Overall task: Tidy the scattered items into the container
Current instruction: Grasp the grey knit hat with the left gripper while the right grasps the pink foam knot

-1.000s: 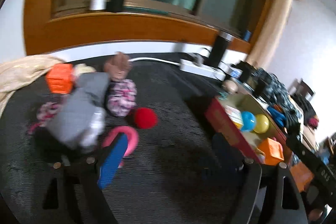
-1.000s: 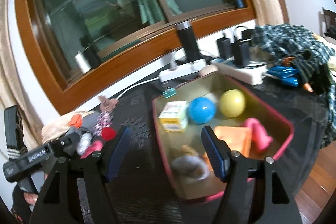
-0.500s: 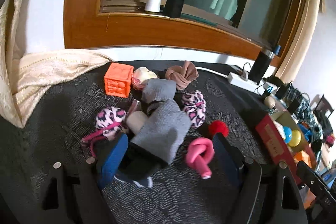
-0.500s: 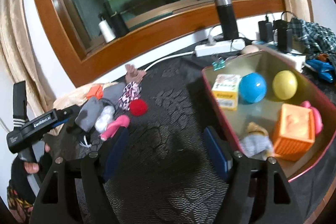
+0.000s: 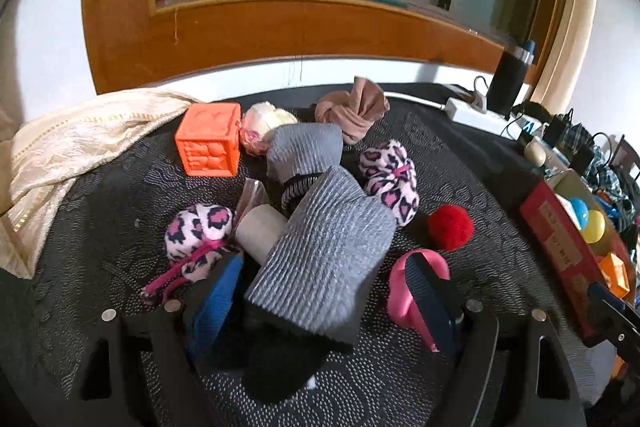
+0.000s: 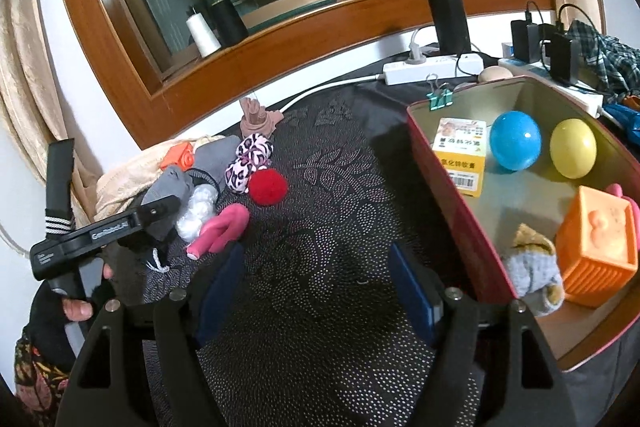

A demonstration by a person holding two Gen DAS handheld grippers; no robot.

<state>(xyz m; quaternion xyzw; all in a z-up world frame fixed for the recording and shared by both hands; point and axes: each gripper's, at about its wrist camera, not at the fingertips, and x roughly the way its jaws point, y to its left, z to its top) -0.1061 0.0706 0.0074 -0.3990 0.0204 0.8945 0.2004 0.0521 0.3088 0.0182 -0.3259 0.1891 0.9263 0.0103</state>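
Note:
My left gripper (image 5: 320, 291) is open, its fingers on either side of a grey ribbed sock (image 5: 324, 259) that lies on the dark table. Beside it lie a pink knotted sock (image 5: 404, 291), a red pom-pom (image 5: 450, 227), two leopard-print bundles (image 5: 390, 179), an orange cube (image 5: 210, 139) and a tan knotted sock (image 5: 352, 111). My right gripper (image 6: 316, 279) is open and empty above bare cloth, left of the red-walled container (image 6: 448, 163). The container holds a blue ball (image 6: 514, 141), a yellow ball (image 6: 572, 149), a yellow box (image 6: 460, 155), an orange cube (image 6: 596, 243) and a grey sock (image 6: 532, 275).
A cream curtain (image 5: 60, 155) drapes over the table's left edge. A white power strip (image 6: 432, 69), a black flask (image 6: 448, 15), chargers and a plaid cloth (image 6: 608, 55) stand behind the container. Thread spools (image 6: 204, 33) sit on the window sill.
My left gripper swung left from the container to the pile and moved in around the grey sock. My right gripper drew back left from over the container to the bare cloth.

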